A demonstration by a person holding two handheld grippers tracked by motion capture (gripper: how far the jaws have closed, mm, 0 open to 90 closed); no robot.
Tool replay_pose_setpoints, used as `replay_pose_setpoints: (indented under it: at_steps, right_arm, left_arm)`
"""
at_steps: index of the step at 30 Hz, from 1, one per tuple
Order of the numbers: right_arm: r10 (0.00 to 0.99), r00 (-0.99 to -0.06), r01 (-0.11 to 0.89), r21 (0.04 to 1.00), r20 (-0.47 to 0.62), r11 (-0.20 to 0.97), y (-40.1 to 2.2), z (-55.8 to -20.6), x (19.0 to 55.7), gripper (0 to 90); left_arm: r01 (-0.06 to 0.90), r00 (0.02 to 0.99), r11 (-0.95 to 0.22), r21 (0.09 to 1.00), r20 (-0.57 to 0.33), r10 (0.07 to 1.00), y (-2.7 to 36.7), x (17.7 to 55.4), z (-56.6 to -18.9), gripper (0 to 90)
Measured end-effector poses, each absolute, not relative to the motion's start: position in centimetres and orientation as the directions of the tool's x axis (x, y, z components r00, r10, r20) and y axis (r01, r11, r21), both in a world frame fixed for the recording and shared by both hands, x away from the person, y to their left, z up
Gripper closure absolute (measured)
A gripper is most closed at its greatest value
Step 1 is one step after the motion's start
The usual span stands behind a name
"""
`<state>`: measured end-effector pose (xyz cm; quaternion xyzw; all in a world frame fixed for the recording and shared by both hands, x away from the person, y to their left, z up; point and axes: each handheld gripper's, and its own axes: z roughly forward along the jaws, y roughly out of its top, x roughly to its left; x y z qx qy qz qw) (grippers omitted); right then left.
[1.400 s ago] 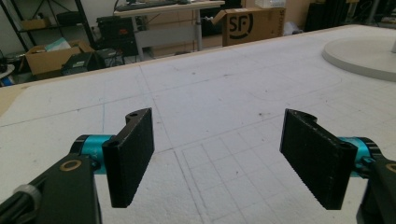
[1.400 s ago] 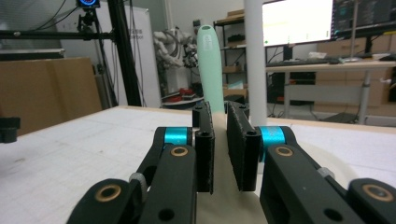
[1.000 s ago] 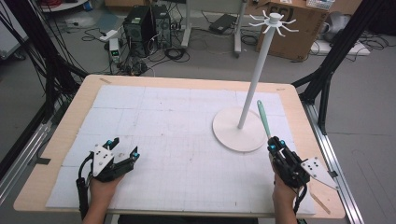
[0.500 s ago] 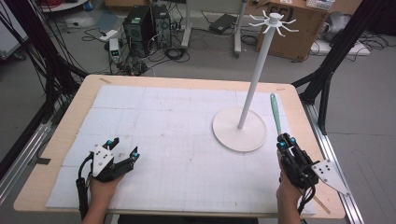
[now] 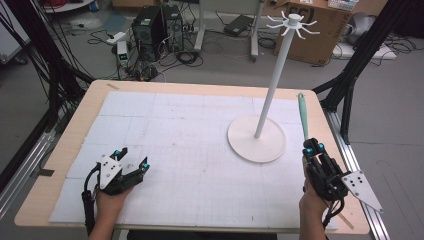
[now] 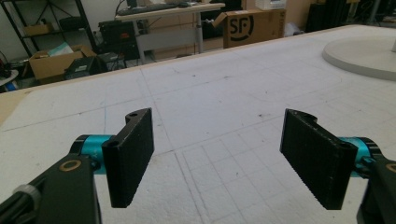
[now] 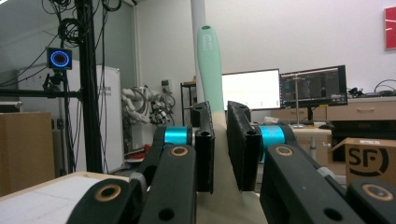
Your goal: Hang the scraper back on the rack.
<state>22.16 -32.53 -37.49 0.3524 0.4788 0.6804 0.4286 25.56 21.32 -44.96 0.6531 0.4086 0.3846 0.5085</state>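
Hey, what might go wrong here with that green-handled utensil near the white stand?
The right tongs pinch the green-handled utensil near one end, so its long handle sticks far out and could pivot or slip. The handle sits close beside the white stand; a swing might knock the tall thin pole and tip it. The hooks on top are small, so hanging it may miss. The left tongs rest open, too far off to steady anything.

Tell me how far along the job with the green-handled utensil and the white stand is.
Done: the right tongs are shut on the mint-green-handled utensil, its handle pointing up off the white gridded table mat. In hand: carrying it beside the tall white hook stand. Left: presumably hanging it on the hooks at the top. The left tongs rest open and empty on the mat.
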Motion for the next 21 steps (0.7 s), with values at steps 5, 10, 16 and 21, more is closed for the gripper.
replay_pose_setpoints:
  at_steps: [5, 10, 16, 21]
  right_arm:
    - [0.92, -0.388, -0.264, 0.949, 0.058, -0.171, -31.8, -37.1, 22.5, 82.2]
    - [0.925, -0.378, -0.292, 0.943, 0.039, -0.159, -30.9, -36.6, 22.8, 82.2]
    - [0.931, -0.366, -0.331, 0.933, 0.013, -0.142, -30.4, -35.9, 23.4, 82.2]
    - [0.933, -0.36, -0.366, 0.917, 0.02, -0.161, -30.1, -35.4, 23.5, 82.2]
  left_arm:
    - [0.142, 0.372, -0.15, 0.978, 0.088, 0.924, 21.3, 25.6, -45.0, 26.6]
    - [0.142, 0.37, -0.15, 0.978, 0.088, 0.925, 21.3, 25.6, -45.0, 26.6]
    - [0.142, 0.372, -0.154, 0.978, 0.092, 0.924, 21.3, 25.6, -45.0, 26.6]
    - [0.143, 0.374, -0.159, 0.977, 0.095, 0.923, 21.3, 25.6, -44.9, 26.6]
